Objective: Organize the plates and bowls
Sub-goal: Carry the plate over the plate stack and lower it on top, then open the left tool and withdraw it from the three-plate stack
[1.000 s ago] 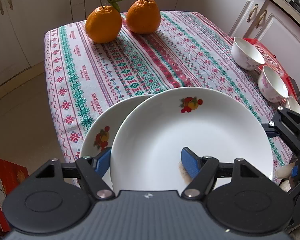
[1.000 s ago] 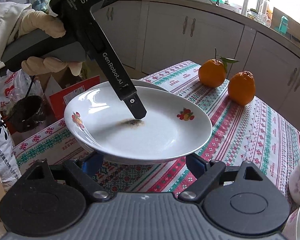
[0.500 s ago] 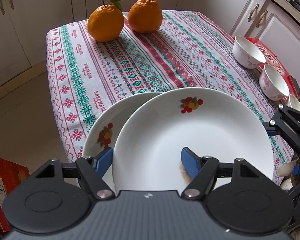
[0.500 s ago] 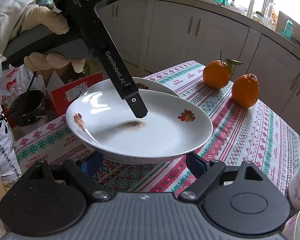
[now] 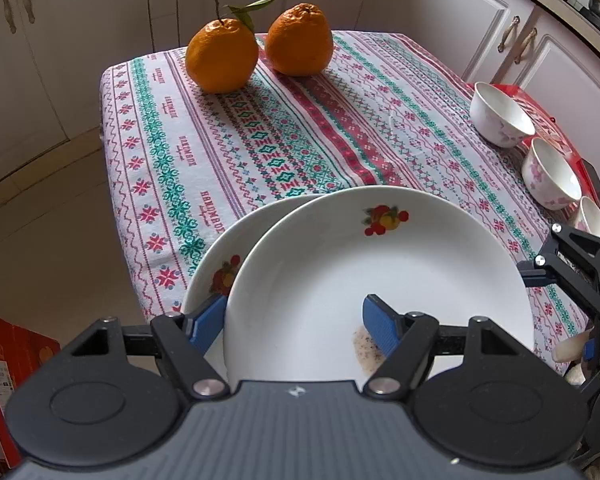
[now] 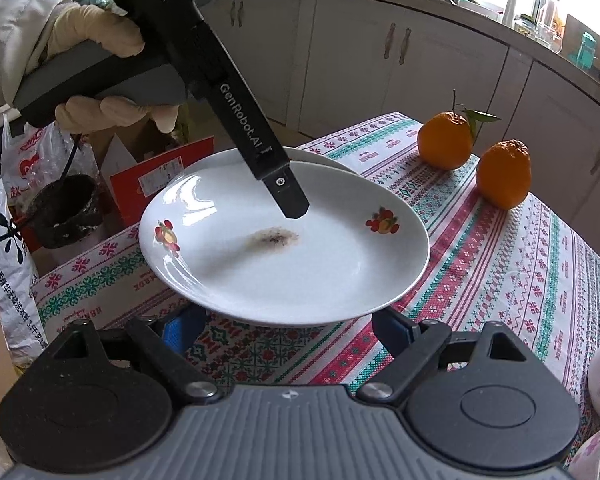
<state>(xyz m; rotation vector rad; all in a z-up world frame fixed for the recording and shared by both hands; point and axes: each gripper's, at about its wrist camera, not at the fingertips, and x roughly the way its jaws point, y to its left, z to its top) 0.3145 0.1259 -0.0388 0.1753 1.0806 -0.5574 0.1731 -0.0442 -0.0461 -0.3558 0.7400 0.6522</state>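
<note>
- two white round ceramic plates with fruit decals near the table's corner: upper plate [image 5: 380,280] lifted and tilted, overlapping the lower plate [image 5: 220,264], which lies on the patterned red-and-green tablecloth [image 5: 284,120].
- left gripper [image 5: 294,322] clenched on the upper plate's near rim, one blue pad [image 5: 380,326] on the inner face beside a brown smear [image 6: 274,238], the other under the rim.
- seen from the right wrist, held by a cream-gloved hand [image 6: 96,76], black finger pointing down into the dish.
- right gripper [image 6: 286,330] released, jaws spread wide below the lifted plate's edge, gripping nothing.
- three small white bowls with pink flowers [image 5: 500,114] in a row along the table's right edge, well apart from the plates.
- two oranges [image 5: 222,54] side by side at the far end, one with stem and leaf.
- red cardboard box [image 6: 162,178] on the floor beyond the table.
</note>
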